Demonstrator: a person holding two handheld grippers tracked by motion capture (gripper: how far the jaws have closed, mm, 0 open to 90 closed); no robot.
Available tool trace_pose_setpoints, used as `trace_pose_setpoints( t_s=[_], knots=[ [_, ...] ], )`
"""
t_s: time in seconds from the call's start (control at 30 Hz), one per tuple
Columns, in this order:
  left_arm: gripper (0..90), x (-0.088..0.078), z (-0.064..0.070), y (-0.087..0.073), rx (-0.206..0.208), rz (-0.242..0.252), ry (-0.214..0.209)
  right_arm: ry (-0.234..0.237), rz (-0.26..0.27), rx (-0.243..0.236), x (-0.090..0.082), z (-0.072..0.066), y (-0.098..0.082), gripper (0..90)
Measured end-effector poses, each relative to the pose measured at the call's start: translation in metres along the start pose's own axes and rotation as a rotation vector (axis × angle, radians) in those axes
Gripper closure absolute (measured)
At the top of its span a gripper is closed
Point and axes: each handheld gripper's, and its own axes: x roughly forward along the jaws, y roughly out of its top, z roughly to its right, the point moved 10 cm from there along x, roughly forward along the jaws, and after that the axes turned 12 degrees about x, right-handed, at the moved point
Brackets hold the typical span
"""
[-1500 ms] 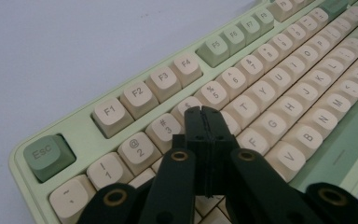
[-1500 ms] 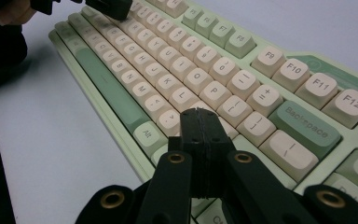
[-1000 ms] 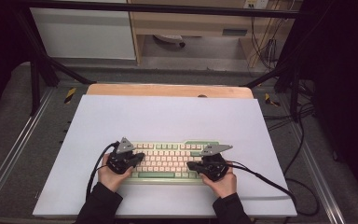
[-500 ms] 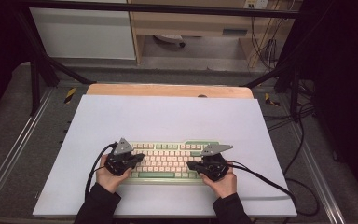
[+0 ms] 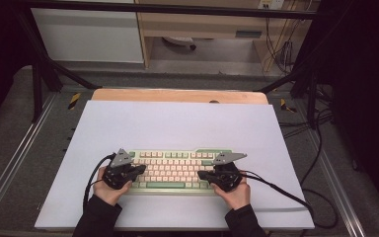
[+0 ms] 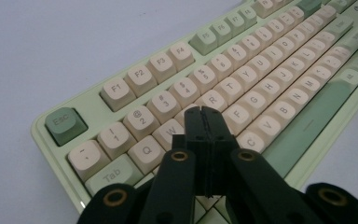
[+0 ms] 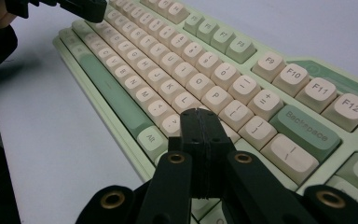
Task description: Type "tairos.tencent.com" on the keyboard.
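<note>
A pale green keyboard (image 5: 175,170) with cream keys lies near the front of the white table top (image 5: 177,123). My left gripper (image 5: 140,169) is over its left end, jaws shut and empty. In the left gripper view the closed tip (image 6: 203,110) hovers over the keyboard (image 6: 279,84), above the letter keys right of Q and W. My right gripper (image 5: 201,174) is over the right end, also shut and empty. In the right gripper view its tip (image 7: 199,112) sits over the keyboard (image 7: 177,60) near the L and P keys. Whether either tip touches a key I cannot tell.
A wooden strip (image 5: 177,95) runs along the far edge of the table top. Black cables (image 5: 286,190) trail from the right gripper across the surface and off to the right. Black frame posts (image 5: 39,84) stand at both back corners.
</note>
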Motion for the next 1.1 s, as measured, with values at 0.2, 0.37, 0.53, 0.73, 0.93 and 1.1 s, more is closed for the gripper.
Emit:
trace_pose_setpoints(
  t_s=[0.2, 0.37, 0.53, 0.73, 0.93, 1.1],
  knots=[
    [90.0, -0.006, -0.003, -0.006, -0.008, 0.001, 0.005, 0.002, 0.003, 0.007, 0.001, -0.001, 0.001, 90.0],
    [90.0, -0.01, -0.005, -0.012, -0.016, -0.002, 0.009, 0.008, 0.005, 0.003, 0.003, -0.006, 0.002, 90.0],
    [90.0, -0.015, -0.007, -0.017, -0.027, 0.001, 0.008, 0.015, -0.001, -0.002, 0.007, -0.012, 0.003, 90.0],
    [90.0, -0.015, -0.007, -0.017, -0.028, 0.006, 0.006, 0.023, -0.006, -0.013, 0.015, -0.021, 0.007, 90.0],
    [90.0, -0.015, -0.007, -0.018, -0.027, 0.008, 0.004, 0.034, -0.009, -0.014, 0.022, -0.028, 0.01, 90.0],
    [90.0, -0.014, -0.007, -0.018, -0.028, 0.007, 0.002, 0.038, -0.011, -0.025, 0.03, -0.036, 0.014, 90.0]
  ],
)
